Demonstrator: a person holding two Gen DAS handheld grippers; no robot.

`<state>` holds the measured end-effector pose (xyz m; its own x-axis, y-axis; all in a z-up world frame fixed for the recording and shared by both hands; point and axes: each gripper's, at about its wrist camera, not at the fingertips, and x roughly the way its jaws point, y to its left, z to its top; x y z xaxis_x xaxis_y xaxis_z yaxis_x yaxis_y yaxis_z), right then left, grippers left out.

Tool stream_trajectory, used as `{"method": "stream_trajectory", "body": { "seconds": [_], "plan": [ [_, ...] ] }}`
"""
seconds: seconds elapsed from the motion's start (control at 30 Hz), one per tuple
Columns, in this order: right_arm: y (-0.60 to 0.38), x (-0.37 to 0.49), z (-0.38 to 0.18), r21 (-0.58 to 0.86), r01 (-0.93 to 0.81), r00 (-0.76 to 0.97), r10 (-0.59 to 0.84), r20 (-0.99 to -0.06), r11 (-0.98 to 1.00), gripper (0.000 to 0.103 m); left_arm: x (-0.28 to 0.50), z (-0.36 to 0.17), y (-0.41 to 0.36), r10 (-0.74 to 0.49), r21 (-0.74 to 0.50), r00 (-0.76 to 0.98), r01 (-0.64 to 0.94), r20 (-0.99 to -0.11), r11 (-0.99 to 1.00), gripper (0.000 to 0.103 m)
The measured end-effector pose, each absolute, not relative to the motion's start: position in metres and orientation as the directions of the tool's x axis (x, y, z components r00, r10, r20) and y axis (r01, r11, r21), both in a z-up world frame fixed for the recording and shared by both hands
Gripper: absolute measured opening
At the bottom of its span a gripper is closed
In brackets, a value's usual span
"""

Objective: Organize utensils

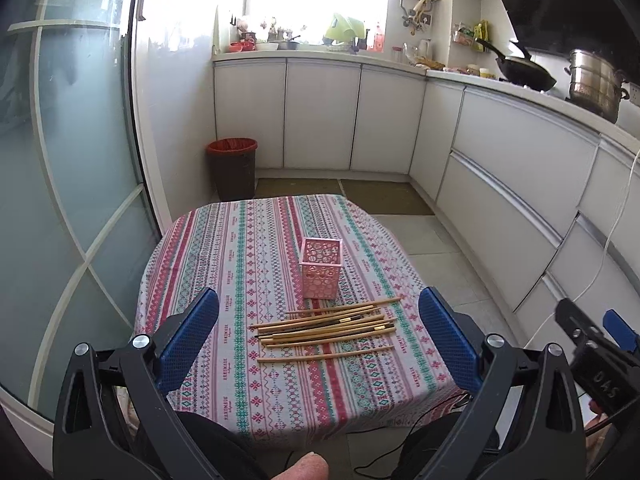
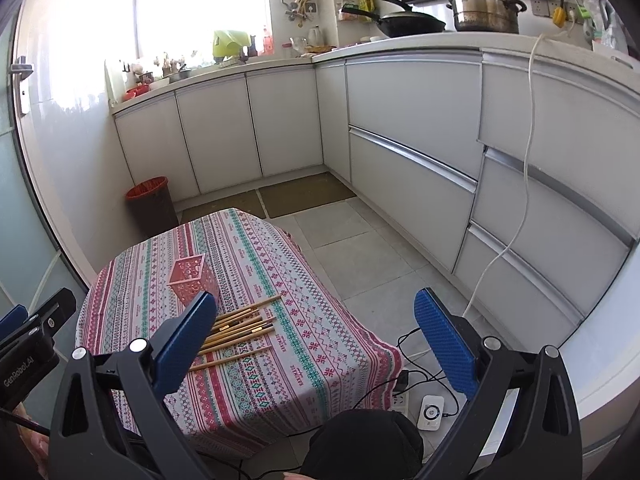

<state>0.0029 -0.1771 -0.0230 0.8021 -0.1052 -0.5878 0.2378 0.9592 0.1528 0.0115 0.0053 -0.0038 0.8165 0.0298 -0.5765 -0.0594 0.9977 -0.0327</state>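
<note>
Several wooden chopsticks [image 1: 326, 326] lie in a loose pile on the patterned tablecloth [image 1: 248, 264], just in front of a pink perforated holder [image 1: 321, 269] that stands upright and looks empty. My left gripper [image 1: 318, 330] is open above the near table edge, its blue pads either side of the pile in view, holding nothing. In the right wrist view the chopsticks [image 2: 240, 330] and the holder [image 2: 191, 278] sit left of centre. My right gripper [image 2: 316, 336] is open and empty, held to the right of the table [image 2: 280, 280]; its left pad hides part of the pile.
A red-lined bin [image 1: 233, 168] stands beyond the table by a glass door [image 1: 64, 160]. White cabinets [image 2: 412, 184] run along the back and right, with a wok [image 2: 404, 22] and a steel pot [image 2: 484, 4] on top. Cables and a power strip [image 2: 400, 398] lie on the floor.
</note>
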Motion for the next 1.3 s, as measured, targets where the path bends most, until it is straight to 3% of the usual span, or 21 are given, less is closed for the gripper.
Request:
{"method": "stream_trajectory", "body": {
  "seconds": [0.1, 0.2, 0.27, 0.37, 0.5, 0.63, 0.7, 0.77, 0.93, 1.07, 1.3],
  "plan": [
    [-0.197, 0.014, -0.042, 0.266, 0.249, 0.754, -0.014, -0.657, 0.931, 0.097, 0.051, -0.026, 0.003, 0.038, 0.068, 0.746, 0.009, -0.665, 0.998, 0.096],
    [-0.214, 0.023, -0.067, 0.353, 0.247, 0.711, 0.079, -0.699, 0.902, 0.097, 0.095, -0.069, -0.01, -0.011, 0.138, 0.615, 0.195, -0.788, 0.971, 0.096],
    [-0.223, 0.027, -0.083, 0.404, 0.236, 0.692, 0.139, -0.709, 0.884, 0.097, 0.121, -0.108, -0.023, -0.056, 0.116, 0.471, 0.328, -0.881, 0.937, 0.096],
    [-0.236, 0.037, -0.107, 0.478, 0.221, 0.655, 0.234, -0.719, 0.85, 0.097, 0.143, -0.15, -0.044, -0.148, 0.021, 0.319, 0.472, -0.936, 0.881, 0.096],
    [-0.256, 0.053, -0.134, 0.54, 0.25, 0.602, 0.308, -0.737, 0.804, 0.097, 0.162, -0.18, -0.081, -0.215, -0.053, 0.183, 0.632, -0.959, 0.773, 0.096],
    [-0.268, 0.066, -0.152, 0.537, 0.281, 0.575, 0.308, -0.758, 0.795, 0.097, 0.18, -0.206, -0.109, -0.155, -0.031, 0.102, 0.734, -0.983, 0.678, 0.093],
    [-0.273, 0.071, -0.158, 0.542, 0.28, 0.572, 0.316, -0.757, 0.793, 0.097, 0.189, -0.22, -0.116, -0.142, -0.062, 0.04, 0.758, -0.989, 0.649, 0.087],
    [-0.277, 0.075, -0.164, 0.537, 0.288, 0.569, 0.31, -0.762, 0.793, 0.097, 0.195, -0.231, -0.12, -0.134, -0.084, 0.001, 0.778, -0.991, 0.622, 0.069],
    [-0.283, 0.081, -0.178, 0.521, 0.327, 0.542, 0.295, -0.787, 0.788, 0.097, 0.212, -0.248, -0.121, -0.081, -0.057, -0.01, 0.794, -0.997, 0.605, 0.059],
    [-0.288, 0.083, -0.185, 0.523, 0.352, 0.528, 0.297, -0.796, 0.777, 0.097, 0.211, -0.26, -0.128, -0.089, -0.084, -0.04, 0.824, -0.995, 0.56, 0.037],
    [-0.284, 0.087, -0.186, 0.495, 0.348, 0.51, 0.283, -0.812, 0.796, 0.097, 0.226, -0.287, -0.152, -0.011, -0.026, -0.025, 0.838, -1.0, 0.545, 0.033]
  ]
}}
